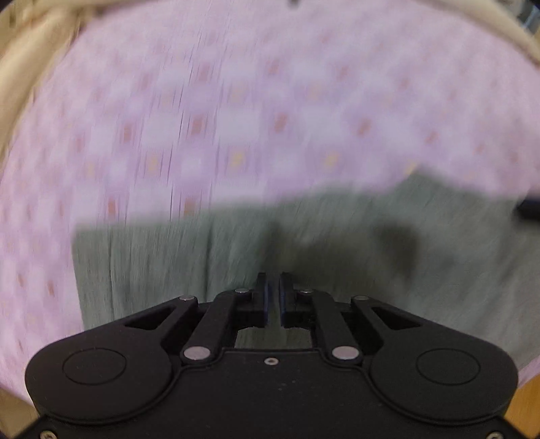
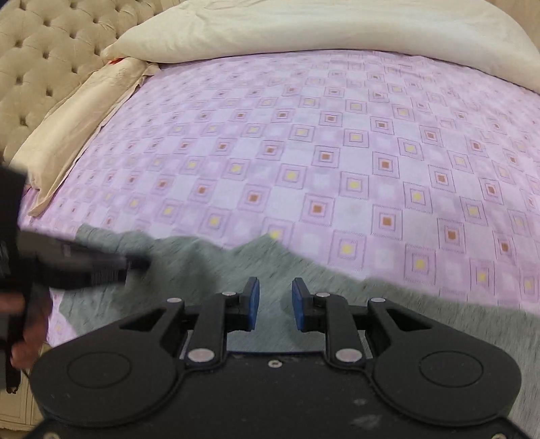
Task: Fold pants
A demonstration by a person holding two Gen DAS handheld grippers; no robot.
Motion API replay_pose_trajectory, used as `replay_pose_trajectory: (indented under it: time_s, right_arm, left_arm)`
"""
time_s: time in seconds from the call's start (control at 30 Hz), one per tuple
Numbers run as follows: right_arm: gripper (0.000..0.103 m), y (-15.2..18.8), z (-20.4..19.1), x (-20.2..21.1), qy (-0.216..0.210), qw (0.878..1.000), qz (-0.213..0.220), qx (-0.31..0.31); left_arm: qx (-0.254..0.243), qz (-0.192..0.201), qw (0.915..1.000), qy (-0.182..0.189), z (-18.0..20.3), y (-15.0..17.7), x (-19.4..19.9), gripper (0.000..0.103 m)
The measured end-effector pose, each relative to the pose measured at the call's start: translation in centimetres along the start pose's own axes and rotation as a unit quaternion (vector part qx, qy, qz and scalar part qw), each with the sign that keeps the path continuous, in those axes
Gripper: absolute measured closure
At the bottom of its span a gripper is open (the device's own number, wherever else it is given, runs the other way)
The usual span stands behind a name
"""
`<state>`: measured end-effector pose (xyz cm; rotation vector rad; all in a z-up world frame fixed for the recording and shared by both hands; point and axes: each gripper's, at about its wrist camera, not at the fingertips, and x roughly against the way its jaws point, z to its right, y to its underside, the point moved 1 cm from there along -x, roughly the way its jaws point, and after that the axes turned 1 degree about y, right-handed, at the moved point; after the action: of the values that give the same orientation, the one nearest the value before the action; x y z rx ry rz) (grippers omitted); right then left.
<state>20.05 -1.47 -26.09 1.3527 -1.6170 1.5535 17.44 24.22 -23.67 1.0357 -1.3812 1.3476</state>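
The grey-green pants lie flat on a pink bedspread, blurred in the left wrist view. My left gripper points down over them, its jaws a narrow slit apart with no cloth between. In the right wrist view the pants spread across the near part of the bed, their far edge jagged. My right gripper hovers above them, open, with nothing between its blue pads. The left gripper shows there as a dark blur at the left, over the pants' left end, held by a hand.
The pink bedspread with small yellow and brown squares covers the bed. A cream pillow lies along its left side and a cream duvet across the far end. A tufted beige headboard stands at the far left.
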Motion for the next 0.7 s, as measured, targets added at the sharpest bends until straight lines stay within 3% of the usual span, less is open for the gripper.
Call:
replay_pose_trajectory:
  time_s: [0.1, 0.27, 0.43, 0.53, 0.7]
  right_arm:
    - [0.078, -1.6, 1.1, -1.6, -0.020, 1.000, -0.016, 0.005]
    - [0.073, -4.6, 1.7, -6.2, -0.049, 0.998, -0.040, 0.021]
    - [0.072, -6.8, 2.0, -11.2, -0.064, 0.995, -0.068, 0.045]
    - [0.070, -5.8, 1.0, -12.1, -0.077, 0.990, -0.105, 0.057]
    - [0.070, -1.6, -0.3, -10.0, -0.122, 0.976, -0.137, 0.119]
  left_arm:
    - [0.027, 0.003, 0.9996, 0.012, -1.4, 1.9, 0.1, 0.089]
    - [0.074, -0.026, 0.9968, 0.016, -2.6, 1.7, -0.2, 0.089]
    - [0.076, -0.020, 0.9969, 0.005, -2.4, 1.8, -0.3, 0.089]
    - [0.082, -0.007, 0.9966, 0.003, -2.1, 2.7, -0.2, 0.089]
    - [0.099, -0.007, 0.9951, 0.001, -2.0, 3.6, 0.3, 0.089]
